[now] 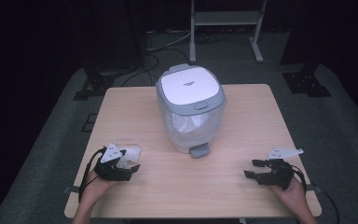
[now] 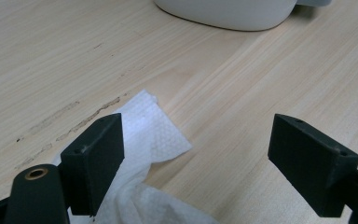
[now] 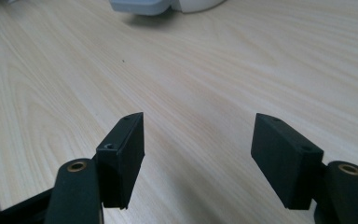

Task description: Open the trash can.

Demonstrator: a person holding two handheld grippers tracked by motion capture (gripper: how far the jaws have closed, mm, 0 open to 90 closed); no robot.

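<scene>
Tissue (image 2: 154,135) lies at 7 o'clock of the bin (image 1: 191,109), left tongs (image 1: 129,164) wide open over it for pickup; right tongs (image 1: 253,169) open, empty.

Wooden table (image 1: 242,135), metal stand (image 1: 226,18) — dark floor cables (image 1: 156,51)

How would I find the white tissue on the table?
Start at the bin in the middle of the table. Look toward the near left corner, where the left hand-held gripper sits. The tissue lies crumpled by it, the table's one soft white thing.
</scene>
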